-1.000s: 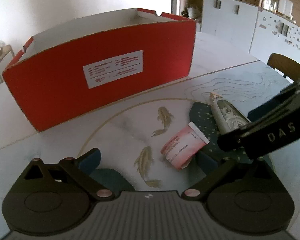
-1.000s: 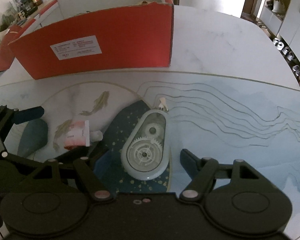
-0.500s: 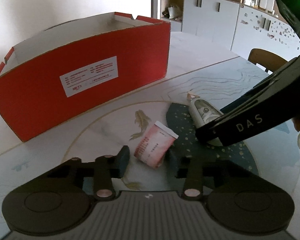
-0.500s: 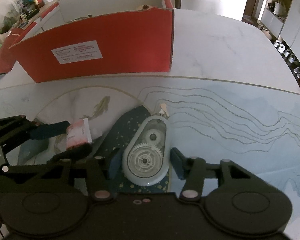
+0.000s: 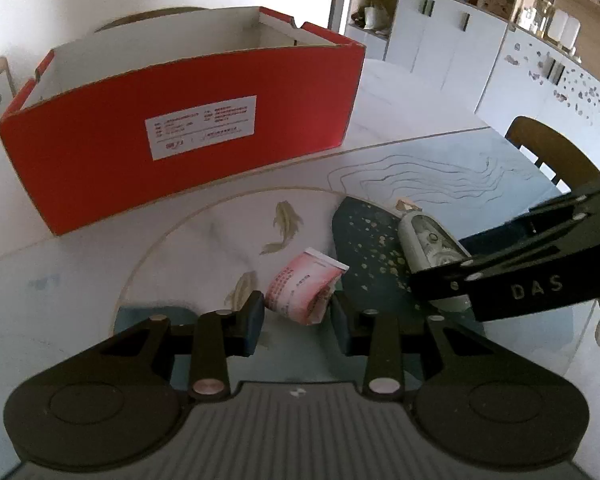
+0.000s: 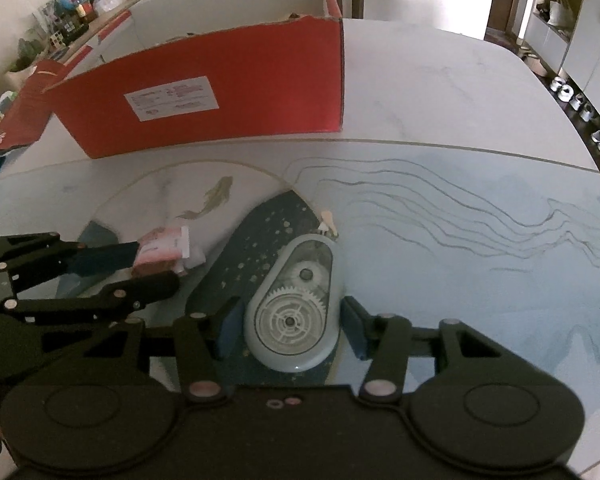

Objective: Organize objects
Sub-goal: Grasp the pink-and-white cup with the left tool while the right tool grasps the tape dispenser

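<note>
Fingers of the left gripper [image 5: 296, 318] are pinching a small pink packet [image 5: 304, 290] lying on the surface, while the right gripper [image 6: 288, 330] is clamping the pale blue correction-tape dispenser [image 6: 294, 308] across its width, its long axis pointing away toward the far red box [image 5: 180, 132]. Both items are sitting near the grippers, with the open box standing beyond them, slightly left.

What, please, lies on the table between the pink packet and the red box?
Only bare tabletop with a painted fish lies between the pink packet and the red box, as the left wrist view shows.
</note>
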